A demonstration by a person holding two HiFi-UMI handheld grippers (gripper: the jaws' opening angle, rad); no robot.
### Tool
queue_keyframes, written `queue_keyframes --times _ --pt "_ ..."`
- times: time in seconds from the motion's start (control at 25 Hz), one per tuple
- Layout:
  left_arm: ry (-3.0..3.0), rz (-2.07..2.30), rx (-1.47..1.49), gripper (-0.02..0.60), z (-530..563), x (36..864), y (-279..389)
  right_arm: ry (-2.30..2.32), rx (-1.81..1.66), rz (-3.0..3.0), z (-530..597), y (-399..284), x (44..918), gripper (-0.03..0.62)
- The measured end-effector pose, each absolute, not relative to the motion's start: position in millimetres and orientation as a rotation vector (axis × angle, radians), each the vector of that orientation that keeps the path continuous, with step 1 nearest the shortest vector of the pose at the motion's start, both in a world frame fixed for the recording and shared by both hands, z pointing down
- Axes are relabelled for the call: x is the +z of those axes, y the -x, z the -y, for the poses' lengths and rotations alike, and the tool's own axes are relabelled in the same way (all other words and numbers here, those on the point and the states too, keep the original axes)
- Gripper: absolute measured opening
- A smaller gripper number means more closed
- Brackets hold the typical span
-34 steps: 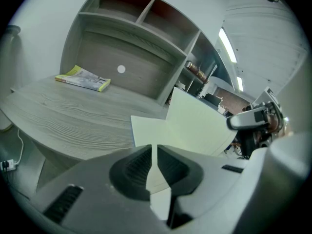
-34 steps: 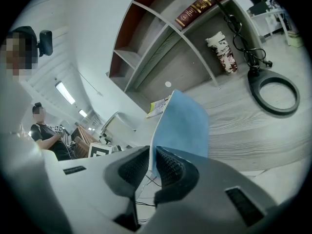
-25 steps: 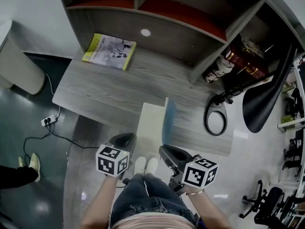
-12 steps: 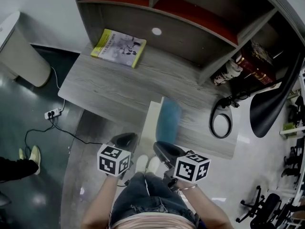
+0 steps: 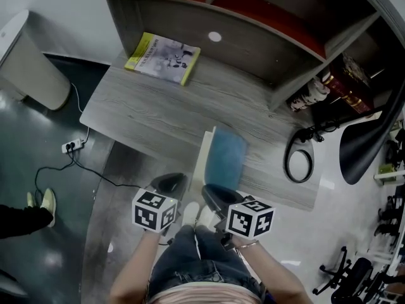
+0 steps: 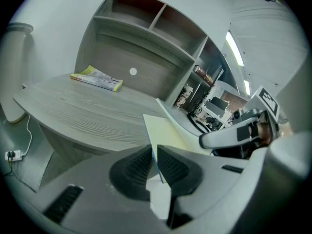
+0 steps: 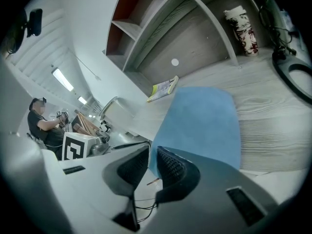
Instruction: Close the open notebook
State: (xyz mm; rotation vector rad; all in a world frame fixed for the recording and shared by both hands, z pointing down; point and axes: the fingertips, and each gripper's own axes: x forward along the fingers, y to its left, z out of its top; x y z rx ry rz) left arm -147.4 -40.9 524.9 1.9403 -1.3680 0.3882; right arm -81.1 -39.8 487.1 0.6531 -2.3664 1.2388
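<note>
The notebook (image 5: 221, 170) lies at the near edge of the tabletop (image 5: 158, 116), directly in front of the person. Its blue cover (image 5: 228, 154) stands raised and tilted over the pale page (image 5: 202, 163), which lies flat on the tabletop.

Left tool (image 6: 155, 162): jaws narrow, closed on the near edge of the pale page.

Right tool (image 7: 152, 165): jaws narrow, gripping the near corner of the blue cover. The two tools sit just beside each other at the tabletop edge.

A yellow-green booklet (image 5: 163, 57) lies at the far left of the tabletop, well apart from the notebook. A black cable loop (image 5: 299, 164) lies to the right. A shelf unit (image 5: 253, 18) rises behind the tabletop.
</note>
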Motion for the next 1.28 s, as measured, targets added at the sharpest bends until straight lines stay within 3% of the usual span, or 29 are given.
queue_keyframes --times 1.28 --pt "-1.879 1.372 0.356 0.034 42 539 170 -0.593 1.047 2.203 32 110 545 0.089"
